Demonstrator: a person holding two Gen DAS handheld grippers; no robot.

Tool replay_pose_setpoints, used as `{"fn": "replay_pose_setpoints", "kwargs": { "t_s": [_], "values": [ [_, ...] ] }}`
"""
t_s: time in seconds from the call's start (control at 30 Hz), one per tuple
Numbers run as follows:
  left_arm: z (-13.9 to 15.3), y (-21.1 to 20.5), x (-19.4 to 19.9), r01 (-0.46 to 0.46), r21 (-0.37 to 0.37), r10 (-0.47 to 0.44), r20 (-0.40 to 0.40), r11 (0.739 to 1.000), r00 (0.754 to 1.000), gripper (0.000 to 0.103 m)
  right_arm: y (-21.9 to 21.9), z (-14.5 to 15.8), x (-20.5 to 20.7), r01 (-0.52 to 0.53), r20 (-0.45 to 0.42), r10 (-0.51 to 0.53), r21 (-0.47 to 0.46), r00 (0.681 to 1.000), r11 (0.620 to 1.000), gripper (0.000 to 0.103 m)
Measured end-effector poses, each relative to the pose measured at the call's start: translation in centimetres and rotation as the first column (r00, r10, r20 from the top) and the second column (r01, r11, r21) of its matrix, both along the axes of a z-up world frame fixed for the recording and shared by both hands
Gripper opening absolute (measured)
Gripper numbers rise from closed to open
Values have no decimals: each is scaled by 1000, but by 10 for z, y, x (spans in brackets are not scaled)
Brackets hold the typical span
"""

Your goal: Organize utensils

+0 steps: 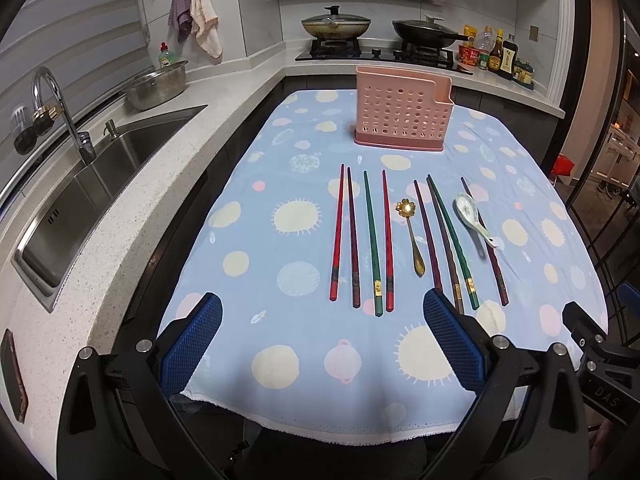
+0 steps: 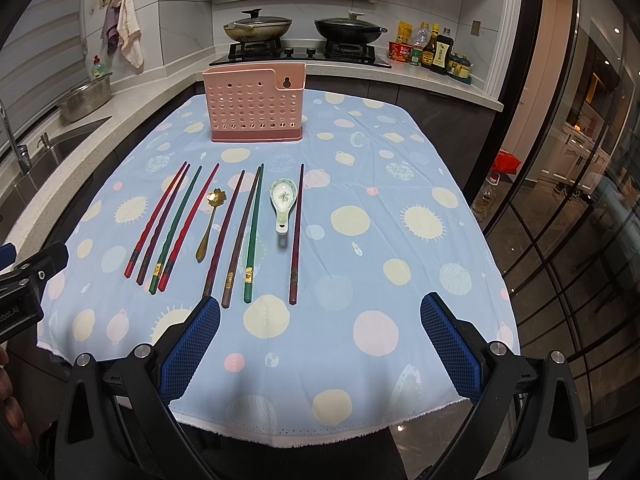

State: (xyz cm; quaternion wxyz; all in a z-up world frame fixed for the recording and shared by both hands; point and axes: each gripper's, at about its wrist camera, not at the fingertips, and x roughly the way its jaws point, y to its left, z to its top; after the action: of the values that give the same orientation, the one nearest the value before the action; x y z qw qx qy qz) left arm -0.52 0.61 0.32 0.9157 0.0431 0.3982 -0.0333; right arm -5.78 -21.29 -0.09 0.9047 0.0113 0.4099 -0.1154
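Several chopsticks, red [image 1: 337, 234] [image 2: 155, 220], green [image 1: 372, 240] [image 2: 252, 236] and dark maroon [image 1: 484, 240] [image 2: 296, 236], lie side by side on the blue patterned cloth. Among them lie a gold spoon [image 1: 412, 236] [image 2: 209, 224] and a white ceramic spoon [image 1: 472, 216] [image 2: 283, 204]. A pink perforated utensil holder [image 1: 402, 114] [image 2: 254, 102] stands upright behind them. My left gripper [image 1: 322, 312] is open and empty, short of the chopstick handles. My right gripper [image 2: 320, 316] is open and empty, near the cloth's front edge.
A steel sink [image 1: 88, 196] with faucet [image 1: 60, 112] and colander [image 1: 158, 84] sits on the left counter. A stove with two pans [image 1: 380, 30] and sauce bottles [image 2: 432, 50] are behind the table. Glass doors [image 2: 568, 184] stand to the right.
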Motion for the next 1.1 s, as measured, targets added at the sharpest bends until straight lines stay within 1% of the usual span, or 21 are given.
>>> {"fn": "replay_pose_setpoints", "kwargs": {
  "t_s": [1.03,1.1],
  "values": [
    [-1,0,0,3,-3,-3,-8,1000,1000,96,-1,-2,-1,2,0,-2,4,1000,1000,96],
    [-2,0,1,3,-4,-3,-10,1000,1000,96,1,3,2,5,-3,-5,9,1000,1000,96]
  ]
}}
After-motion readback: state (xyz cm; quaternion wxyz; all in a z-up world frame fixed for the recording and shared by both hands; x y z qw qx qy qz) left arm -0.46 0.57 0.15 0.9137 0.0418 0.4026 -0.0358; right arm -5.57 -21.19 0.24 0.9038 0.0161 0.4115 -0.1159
